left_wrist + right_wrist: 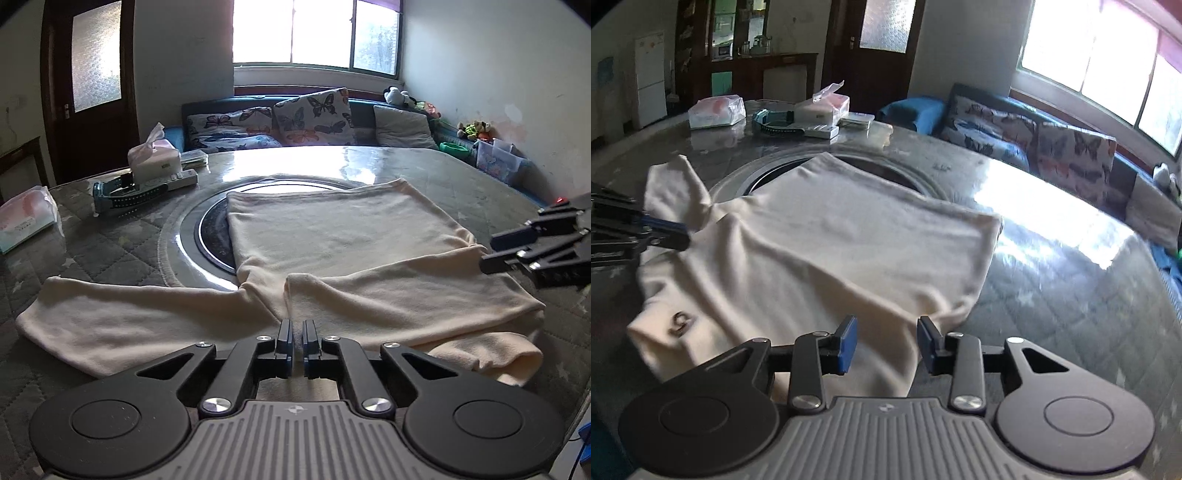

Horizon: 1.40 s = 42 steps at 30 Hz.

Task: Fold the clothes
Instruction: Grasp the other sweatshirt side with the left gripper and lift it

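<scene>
A cream long-sleeved top [332,236] lies spread on the round table [110,251], its body over the glass turntable [207,236]. One sleeve [110,317] runs out to the left, and the other is folded across the front. My left gripper [297,332] is shut at the top's near edge, where a crease runs into the fingertips. My right gripper [886,332] is open over the garment's side edge [923,306], with cloth under its left finger [847,343] and no pad pressing. The left wrist view shows the right gripper [489,253] at the right side; the right wrist view shows the left gripper [677,236] by the raised sleeve [676,184].
At the table's far left stand a tissue box [153,160], a remote [177,181], a blue-black strap device [125,195] and a tissue pack [26,221]. A sofa with butterfly cushions [295,118] runs behind the table under the window. Toys and a plastic bin [496,158] line the right wall.
</scene>
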Tool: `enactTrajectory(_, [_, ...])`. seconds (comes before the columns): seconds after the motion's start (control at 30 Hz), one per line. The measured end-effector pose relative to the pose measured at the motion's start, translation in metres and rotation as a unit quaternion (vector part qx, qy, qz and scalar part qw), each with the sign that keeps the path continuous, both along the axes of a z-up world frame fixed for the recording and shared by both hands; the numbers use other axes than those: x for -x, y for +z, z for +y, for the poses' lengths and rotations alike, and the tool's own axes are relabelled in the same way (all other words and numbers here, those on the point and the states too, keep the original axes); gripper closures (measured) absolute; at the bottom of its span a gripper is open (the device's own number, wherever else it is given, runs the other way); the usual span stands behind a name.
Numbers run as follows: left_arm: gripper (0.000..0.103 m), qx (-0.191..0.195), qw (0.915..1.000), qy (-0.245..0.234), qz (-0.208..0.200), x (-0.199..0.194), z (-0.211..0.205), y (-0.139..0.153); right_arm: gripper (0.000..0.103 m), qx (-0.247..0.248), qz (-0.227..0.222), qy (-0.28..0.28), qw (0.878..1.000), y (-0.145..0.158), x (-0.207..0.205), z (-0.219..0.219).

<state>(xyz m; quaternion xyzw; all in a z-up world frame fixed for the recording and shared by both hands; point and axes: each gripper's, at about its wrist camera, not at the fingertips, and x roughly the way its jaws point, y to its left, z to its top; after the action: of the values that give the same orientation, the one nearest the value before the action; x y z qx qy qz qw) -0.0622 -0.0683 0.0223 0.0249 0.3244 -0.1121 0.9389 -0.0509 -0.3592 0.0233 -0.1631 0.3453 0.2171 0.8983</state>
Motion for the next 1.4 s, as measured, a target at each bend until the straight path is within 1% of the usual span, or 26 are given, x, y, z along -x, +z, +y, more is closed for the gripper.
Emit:
enactTrajectory(0.1, [0.098,-0.006,1.0000,0.001,0.001,0.001,-0.001,0.001,0.068,0.003,0.000,0.004,1.000,-0.004,-0.010,0.003])
enactTrajectory(0.23, [0.098,-0.007,1.0000,0.003,0.003,0.005,0.003,0.002,0.068,0.005,0.012,-0.019,1.000,-0.015,-0.020,-0.003])
enactTrajectory(0.37, [0.095,0.001,1.0000,0.005,-0.001,0.004,0.004,0.008,0.067,0.000,0.007,-0.022,1.000,-0.011,-0.019,-0.003])
enactTrajectory(0.4, [0.087,0.004,1.0000,0.006,-0.002,0.003,0.004,0.009,0.067,-0.002,0.005,-0.018,1.000,-0.009,-0.018,-0.001])
enactTrajectory(0.43, [0.075,0.007,1.0000,0.007,-0.001,0.001,0.004,0.009,0.067,-0.004,0.003,-0.013,1.000,-0.007,-0.017,0.002])
enactTrajectory(0.47, [0.072,0.010,0.9999,0.007,0.001,-0.001,0.003,0.007,0.067,-0.007,0.002,-0.007,1.000,-0.005,-0.016,0.006])
enactTrajectory(0.53, [0.074,0.011,0.9999,0.007,0.007,-0.005,0.002,0.002,0.067,-0.014,0.004,0.010,1.000,-0.001,-0.014,0.016])
enactTrajectory(0.57, [0.077,0.010,0.9999,0.006,0.012,-0.006,0.001,-0.001,0.067,-0.017,0.005,0.020,1.000,0.000,-0.013,0.021])
enactTrajectory(0.6, [0.086,0.010,0.9998,0.004,0.014,-0.005,0.001,-0.003,0.068,-0.019,0.008,0.030,0.999,0.001,-0.013,0.028])
enactTrajectory(0.7, [0.096,0.009,1.0000,0.000,0.004,0.002,0.004,-0.003,0.068,-0.022,0.013,0.060,0.998,0.001,-0.013,0.051])
enactTrajectory(0.73, [0.097,0.009,1.0000,-0.001,0.000,0.005,0.005,-0.003,0.068,-0.022,0.015,0.068,0.997,0.000,-0.013,0.059])
enactTrajectory(0.87, [0.096,0.022,0.9996,0.013,0.010,0.006,0.019,-0.003,0.068,-0.023,0.019,0.093,0.995,-0.004,-0.016,0.087])
enactTrajectory(0.97, [0.095,0.025,0.9991,0.030,0.014,0.009,0.030,-0.003,0.068,-0.021,0.020,0.108,0.994,-0.009,-0.020,0.109])
enactTrajectory(1.07, [0.094,0.029,0.9979,0.057,0.008,0.014,0.046,0.000,0.068,-0.019,0.025,0.120,0.992,-0.014,-0.019,0.123])
enactTrajectory(1.17, [0.085,0.026,0.9949,0.098,0.001,0.017,0.067,0.004,0.069,-0.020,0.030,0.143,0.989,-0.016,-0.013,0.133])
enactTrajectory(1.23, [0.069,0.024,0.9913,0.129,-0.003,0.015,0.083,0.006,0.069,-0.023,0.027,0.155,0.987,-0.014,-0.007,0.136])
enactTrajectory(1.3, [0.063,0.017,0.9858,0.167,-0.008,0.012,0.098,0.007,0.069,-0.028,0.026,0.153,0.987,-0.011,-0.007,0.136])
enactTrajectory(1.37, [0.059,0.012,0.9801,0.198,-0.012,0.009,0.112,0.008,0.068,-0.034,0.038,0.150,0.987,-0.011,-0.009,0.135])
enactTrajectory(1.4, [0.054,0.010,0.9769,0.213,-0.014,0.008,0.119,0.008,0.068,-0.034,0.045,0.152,0.987,-0.012,-0.009,0.135])
